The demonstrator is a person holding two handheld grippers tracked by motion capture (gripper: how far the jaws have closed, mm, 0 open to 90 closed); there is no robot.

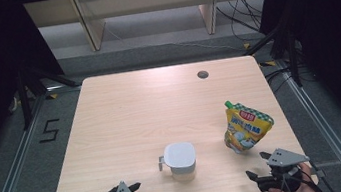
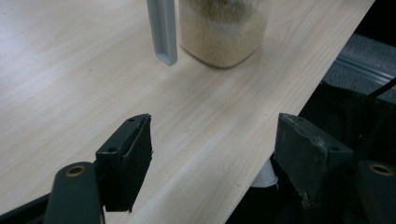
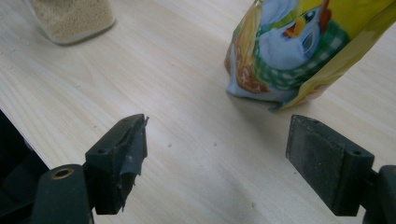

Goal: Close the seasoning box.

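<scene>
One readable mark: a black "5" taped on the grey floor, left of the table. The yellow pouch on the table's near right carries a red label patch with print too small to read. In the right gripper view the pouch shows a cartoon chicken picture, no legible words.
</scene>
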